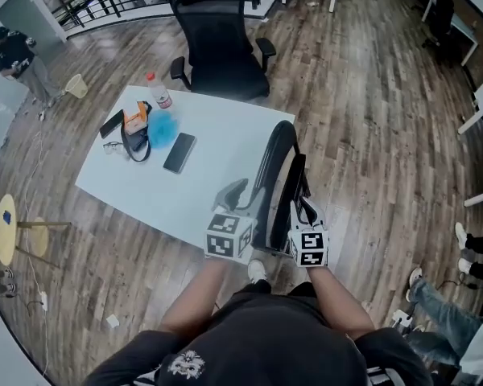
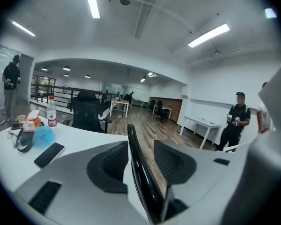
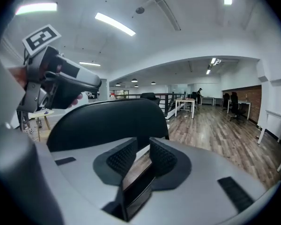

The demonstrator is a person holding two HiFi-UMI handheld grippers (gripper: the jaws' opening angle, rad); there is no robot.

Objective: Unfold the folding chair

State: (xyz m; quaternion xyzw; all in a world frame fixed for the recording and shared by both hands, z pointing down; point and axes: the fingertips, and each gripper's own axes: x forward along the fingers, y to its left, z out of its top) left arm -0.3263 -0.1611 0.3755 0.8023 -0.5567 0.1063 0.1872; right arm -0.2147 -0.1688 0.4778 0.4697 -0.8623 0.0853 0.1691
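Note:
The folded black folding chair [image 1: 278, 167] stands upright on the floor against the near right side of the white table [image 1: 225, 135]. My left gripper [image 1: 233, 193] is open wide. The chair's thin black edge [image 2: 136, 172] runs between its pads [image 2: 107, 163] with a gap on each side. My right gripper [image 1: 304, 206] is at the chair's right side. Its pads [image 3: 161, 158] stand only a narrow slit apart, and I see nothing pressed between them. The chair's curved back [image 3: 107, 121] fills the right gripper view just beyond, with the left gripper [image 3: 61, 78] above it.
On the table lie a phone [image 1: 179, 152], a blue puff [image 1: 163, 129], a bottle [image 1: 158, 91] and a strap. A black office chair [image 1: 221, 47] stands behind it. A small yellow table [image 1: 6, 227] is at left. People stand at far left [image 1: 16, 55] and right [image 1: 435, 304].

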